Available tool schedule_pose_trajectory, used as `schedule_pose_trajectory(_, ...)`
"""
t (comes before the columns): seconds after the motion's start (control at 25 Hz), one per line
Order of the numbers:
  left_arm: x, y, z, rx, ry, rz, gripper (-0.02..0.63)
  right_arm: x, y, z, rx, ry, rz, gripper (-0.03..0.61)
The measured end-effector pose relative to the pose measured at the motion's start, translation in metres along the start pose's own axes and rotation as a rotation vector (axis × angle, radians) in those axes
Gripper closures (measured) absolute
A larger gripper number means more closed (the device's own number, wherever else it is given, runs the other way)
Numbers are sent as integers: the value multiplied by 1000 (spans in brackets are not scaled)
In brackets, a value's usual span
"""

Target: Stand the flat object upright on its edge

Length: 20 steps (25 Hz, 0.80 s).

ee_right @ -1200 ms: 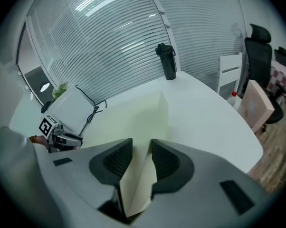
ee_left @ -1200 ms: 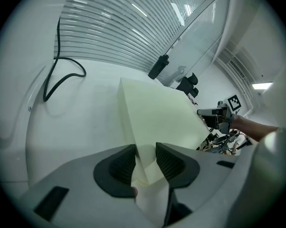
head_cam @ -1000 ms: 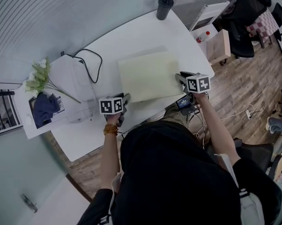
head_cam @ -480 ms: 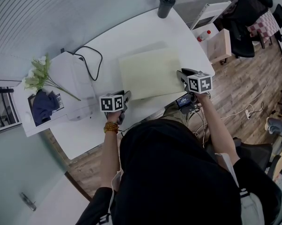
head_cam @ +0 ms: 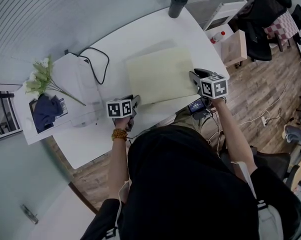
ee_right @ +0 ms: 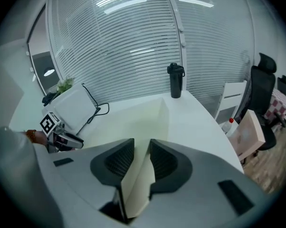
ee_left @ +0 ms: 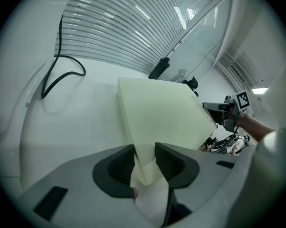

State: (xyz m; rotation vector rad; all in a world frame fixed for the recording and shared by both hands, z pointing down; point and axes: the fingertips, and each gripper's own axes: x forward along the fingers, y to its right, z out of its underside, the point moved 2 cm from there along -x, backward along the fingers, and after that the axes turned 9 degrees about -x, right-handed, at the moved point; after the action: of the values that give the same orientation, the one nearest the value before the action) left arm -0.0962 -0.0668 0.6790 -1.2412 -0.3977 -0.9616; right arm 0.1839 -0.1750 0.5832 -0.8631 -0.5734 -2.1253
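Your left hand-held gripper [head_cam: 135,101] clamps the board [head_cam: 160,76] at its 7 o'clock corner. Your right hand-held gripper [head_cam: 194,77], jaws just closing, pinches its 4 o'clock corner. The board runs toward 12 o'clock across the counter [head_cam: 140,39].

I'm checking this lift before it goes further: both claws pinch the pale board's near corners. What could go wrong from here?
1. The left claw and the right claw, whose jaws have just been closing on it, hold the pale board only by its corners, so it may slip or flex as it tilts.
2. Stood on its thin edge, it could skid on the white table and topple toward the black bottle.
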Motion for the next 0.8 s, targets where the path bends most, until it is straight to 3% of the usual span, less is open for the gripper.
schedule_pose_trajectory(0.8,-2,-1,0,-30,11,17,485,-14,-13,-23,-67,20,9,491)
